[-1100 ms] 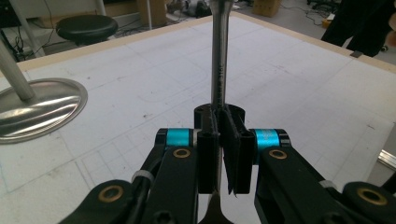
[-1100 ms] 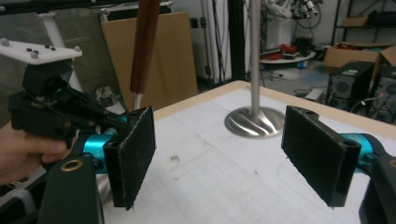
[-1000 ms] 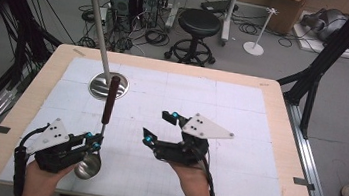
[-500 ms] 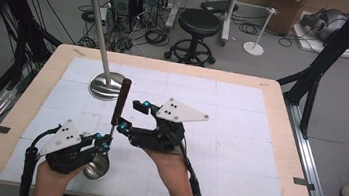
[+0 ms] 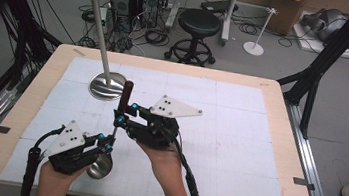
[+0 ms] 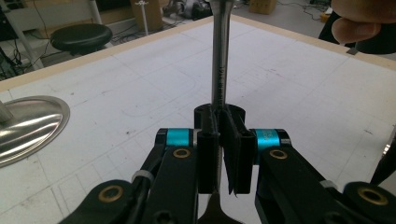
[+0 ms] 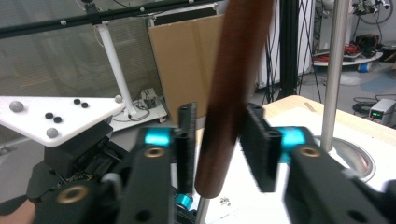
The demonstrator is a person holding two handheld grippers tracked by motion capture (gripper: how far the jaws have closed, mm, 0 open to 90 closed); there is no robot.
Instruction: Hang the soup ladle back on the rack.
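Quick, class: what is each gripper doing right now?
Left gripper: shut on the ladle's metal stem.
Right gripper: jaws just closed around the wooden handle.

A silver ladle (image 5: 102, 162) with a dark brown wooden handle (image 5: 125, 96) above a white gridded mat (image 5: 238, 136) on a pale wood surface (image 5: 283, 99); black fingers (image 6: 208, 158) carry cyan bands, beside a shiny steel stand base (image 5: 107, 85).

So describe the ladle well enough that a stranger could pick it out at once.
Start at the white mat on the wooden table and go to its near left corner, where two hand-held tools meet. The ladle stands there, steel bowl low, thin shaft rising to a dark brown wooden handle. Unlike the steel stand behind it, it is held by both tools.
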